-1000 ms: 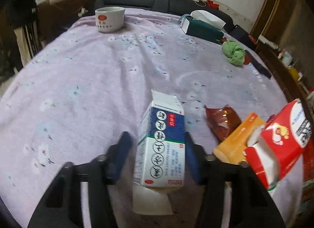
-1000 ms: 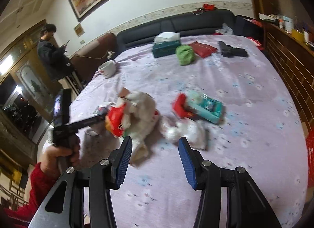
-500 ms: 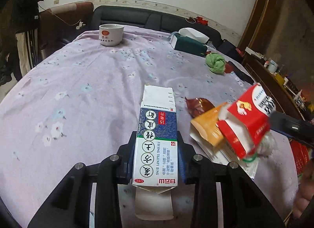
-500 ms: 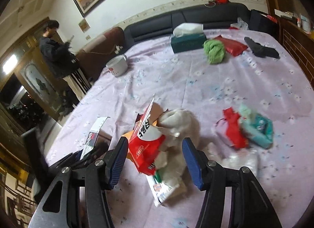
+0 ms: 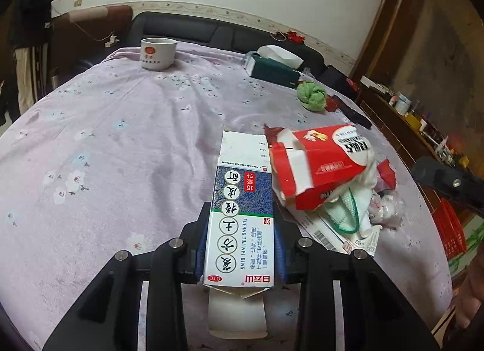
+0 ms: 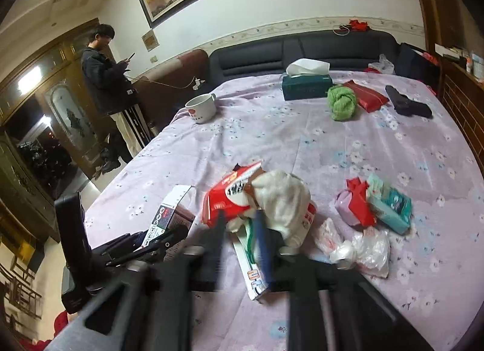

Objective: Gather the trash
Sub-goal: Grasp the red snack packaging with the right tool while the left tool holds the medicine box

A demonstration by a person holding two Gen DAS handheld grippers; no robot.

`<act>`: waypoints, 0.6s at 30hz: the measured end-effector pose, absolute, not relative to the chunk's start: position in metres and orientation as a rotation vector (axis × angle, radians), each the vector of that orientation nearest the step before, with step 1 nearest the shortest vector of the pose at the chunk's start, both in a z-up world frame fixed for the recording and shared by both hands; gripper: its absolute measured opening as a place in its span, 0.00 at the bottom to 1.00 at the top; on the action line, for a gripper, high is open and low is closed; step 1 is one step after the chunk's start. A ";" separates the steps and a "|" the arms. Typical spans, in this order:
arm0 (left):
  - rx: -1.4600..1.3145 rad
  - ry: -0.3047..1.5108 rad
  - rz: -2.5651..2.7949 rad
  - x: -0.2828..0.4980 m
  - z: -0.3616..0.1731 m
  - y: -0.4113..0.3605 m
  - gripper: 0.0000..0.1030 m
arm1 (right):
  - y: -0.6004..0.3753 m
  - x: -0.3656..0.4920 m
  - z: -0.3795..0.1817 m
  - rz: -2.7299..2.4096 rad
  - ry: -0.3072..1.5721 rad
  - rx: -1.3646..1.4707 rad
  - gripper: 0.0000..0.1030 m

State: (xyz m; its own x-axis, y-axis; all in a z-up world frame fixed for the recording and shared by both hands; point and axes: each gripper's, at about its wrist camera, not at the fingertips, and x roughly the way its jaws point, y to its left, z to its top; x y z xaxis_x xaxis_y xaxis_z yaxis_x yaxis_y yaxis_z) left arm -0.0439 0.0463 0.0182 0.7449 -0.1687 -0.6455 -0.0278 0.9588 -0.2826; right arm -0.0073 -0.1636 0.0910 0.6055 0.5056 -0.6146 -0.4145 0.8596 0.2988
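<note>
My left gripper (image 5: 240, 230) is shut on a white and blue medicine box (image 5: 242, 196), held flat just above the purple flowered cloth (image 5: 121, 154). Right beside the box lies a trash pile: a torn red carton (image 5: 320, 166), a white cloth (image 5: 348, 208) and a flat white carton (image 5: 326, 236) underneath. In the right wrist view my right gripper (image 6: 240, 230) is blurred, with its fingers drawn close together on the flat white carton (image 6: 251, 269) at the near side of that pile. Red and teal wrappers (image 6: 378, 202) and clear plastic bags (image 6: 360, 248) lie to the right.
At the far side stand a white mug (image 5: 158, 53) and a green tissue box (image 5: 272, 69). Near them lie a green cloth ball (image 5: 311, 96), a red pouch (image 6: 366, 95) and a black object (image 6: 407, 103). A person (image 6: 106, 84) stands at the left. A red basket (image 5: 450, 230) sits past the right edge.
My left gripper closed on the medicine box and lifted it. My right gripper's fingers went from wide apart to close together at the trash pile, which shifted next to the box.
</note>
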 end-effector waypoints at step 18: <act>-0.282 0.729 -0.081 -0.048 0.017 0.054 0.33 | -0.105 0.040 0.047 0.576 0.855 0.016 0.09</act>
